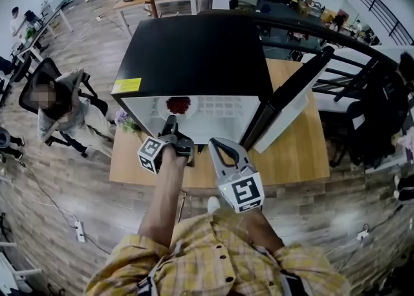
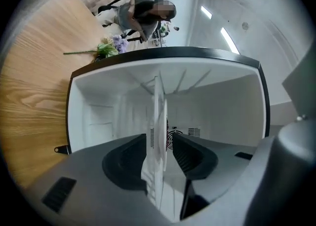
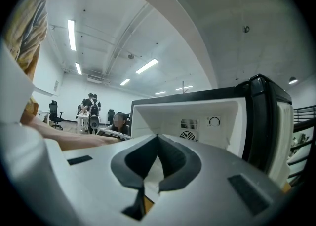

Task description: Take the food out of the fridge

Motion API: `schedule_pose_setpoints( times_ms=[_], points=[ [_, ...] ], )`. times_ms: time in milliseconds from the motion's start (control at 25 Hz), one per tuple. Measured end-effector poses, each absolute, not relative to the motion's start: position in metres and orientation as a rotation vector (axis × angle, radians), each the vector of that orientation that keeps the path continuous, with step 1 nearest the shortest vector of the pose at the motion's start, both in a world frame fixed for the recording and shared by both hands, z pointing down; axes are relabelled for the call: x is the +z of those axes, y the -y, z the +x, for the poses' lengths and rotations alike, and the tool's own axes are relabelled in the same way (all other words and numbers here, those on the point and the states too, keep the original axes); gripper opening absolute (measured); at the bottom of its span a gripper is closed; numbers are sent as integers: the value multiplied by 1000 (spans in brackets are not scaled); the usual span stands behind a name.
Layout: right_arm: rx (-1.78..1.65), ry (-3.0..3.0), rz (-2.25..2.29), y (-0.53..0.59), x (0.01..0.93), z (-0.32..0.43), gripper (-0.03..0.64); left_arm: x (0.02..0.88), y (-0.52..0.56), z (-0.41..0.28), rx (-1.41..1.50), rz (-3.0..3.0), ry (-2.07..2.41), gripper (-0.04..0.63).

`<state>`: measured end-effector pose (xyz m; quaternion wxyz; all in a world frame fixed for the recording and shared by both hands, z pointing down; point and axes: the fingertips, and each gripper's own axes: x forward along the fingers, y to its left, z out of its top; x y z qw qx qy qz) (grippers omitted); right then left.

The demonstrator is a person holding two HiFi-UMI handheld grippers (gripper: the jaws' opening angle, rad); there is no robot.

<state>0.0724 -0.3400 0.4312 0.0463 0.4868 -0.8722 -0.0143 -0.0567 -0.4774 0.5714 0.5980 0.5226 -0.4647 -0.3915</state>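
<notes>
Nearest the person, the right gripper point(image 1: 223, 147) hangs before the mini fridge point(image 1: 194, 49), its jaws closed together on nothing. Just ahead, the left gripper point(image 1: 169, 120) lies rolled on its side at the fridge mouth with its jaws apart. The rim of the white plate point(image 1: 162, 108) stands edge-on between its fingers, and neither pad presses it. The dark red food point(image 1: 178, 104) sits on that plate beyond the fingertips, inside the fridge, whose door point(image 1: 291, 97) stands open at the right

1x fridge point(image 1: 194, 49), 1x plate point(image 1: 162, 108), 2x grippers point(image 1: 170, 123) point(image 1: 223, 149).
</notes>
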Motion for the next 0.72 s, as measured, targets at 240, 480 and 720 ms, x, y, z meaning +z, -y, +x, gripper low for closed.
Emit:
schedule_pose_setpoints(
  times_ms=[240,480,720],
  points=[
    [-36,2654,1480,346,437,78,8,578,491,-57,-896,1180,1096,85],
    [-38,2655,1488,356,439,82,8,578,490,-55,-887,1158,1087,54],
    [-33,2658,1478,361,440,77,8,574,488,-55,-876,1157,1080,45]
  ],
)
